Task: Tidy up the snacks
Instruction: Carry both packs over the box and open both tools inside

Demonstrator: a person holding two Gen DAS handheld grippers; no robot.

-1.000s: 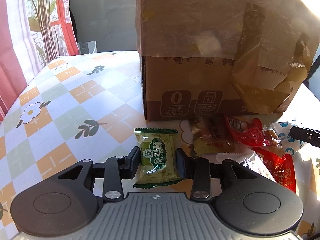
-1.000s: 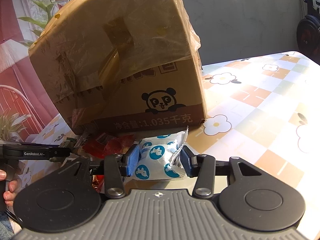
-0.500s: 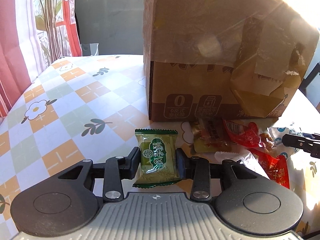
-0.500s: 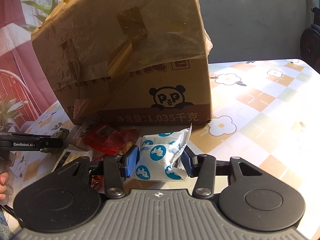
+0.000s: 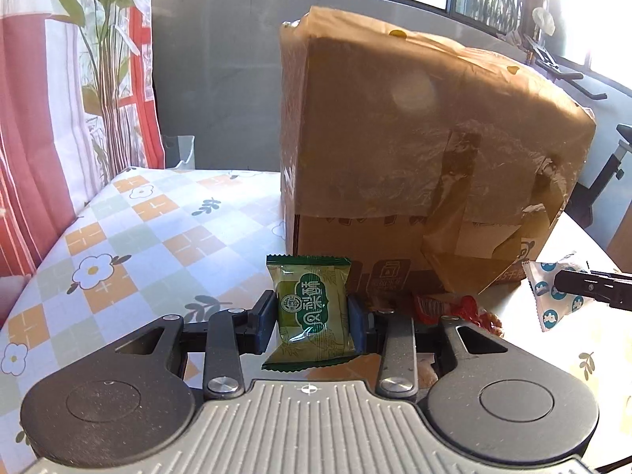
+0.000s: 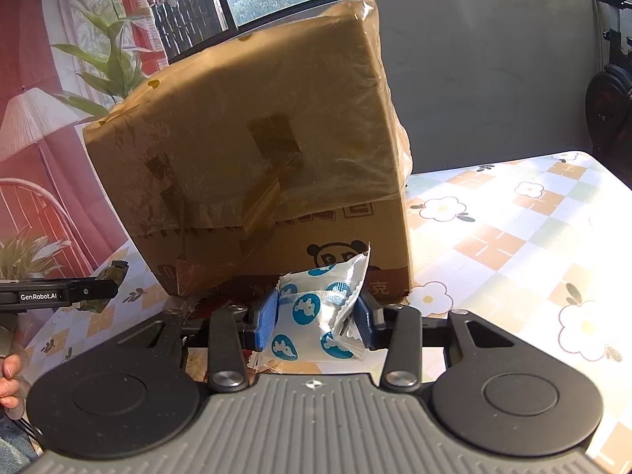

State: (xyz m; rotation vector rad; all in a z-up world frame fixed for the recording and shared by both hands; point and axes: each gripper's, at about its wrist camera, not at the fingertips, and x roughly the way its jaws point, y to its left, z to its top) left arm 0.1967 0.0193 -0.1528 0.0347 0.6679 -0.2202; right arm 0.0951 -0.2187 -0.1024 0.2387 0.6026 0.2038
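- The left gripper (image 5: 311, 322) is clamped on a green snack packet (image 5: 310, 318), its blue pads pressing both side edges; the packet stands upright between them, lifted clear of the table (image 5: 130, 245).
- The right gripper (image 6: 316, 318) has a white packet with blue rabbit spots (image 6: 320, 316) between its pads, and its jaws are closing on the crinkled wrapper, which they already pinch.
- From the left gripper's camera, the white packet shows at 3 o'clock, held by a black finger (image 5: 592, 286).
- From the right gripper's camera, the left gripper sits at 9 o'clock, its finger marked "GenRobot.AI".
- A tall cardboard box (image 5: 414, 150), partly wrapped in plastic film and brown tape, stands at 12 o'clock just behind both packets.
- The box carries a panda face, a large "0" in a square, and Chinese print ending in "克".
- The green packet has a round seal and white Chinese characters I cannot read for certain.
- Red snack wrappers (image 5: 446, 306) lie at the box's foot, between the two grippers.
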